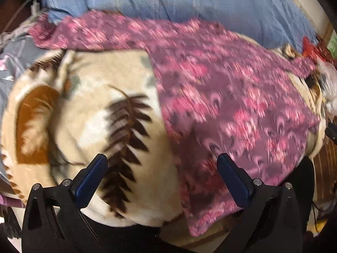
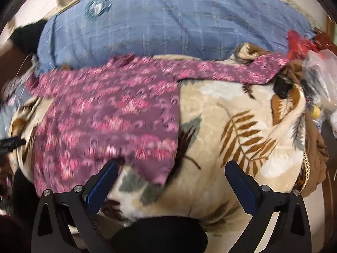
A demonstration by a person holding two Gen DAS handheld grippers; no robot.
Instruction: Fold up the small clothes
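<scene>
A purple garment with a pink pattern (image 1: 221, 97) lies spread flat on a cream blanket with brown leaf prints (image 1: 94, 105). It also shows in the right wrist view (image 2: 109, 116), with one sleeve stretched to the right (image 2: 231, 69). My left gripper (image 1: 162, 162) is open and empty, hovering above the garment's near left edge. My right gripper (image 2: 171, 168) is open and empty, above the garment's near right corner. Both views are motion-blurred.
A blue quilted pillow (image 2: 168, 21) lies behind the garment. Red items and a clear plastic bag (image 2: 320, 67) sit at the far right, with a brown cloth (image 2: 316, 147) at the blanket's right edge. Grey bedding (image 1: 12, 63) is at the left.
</scene>
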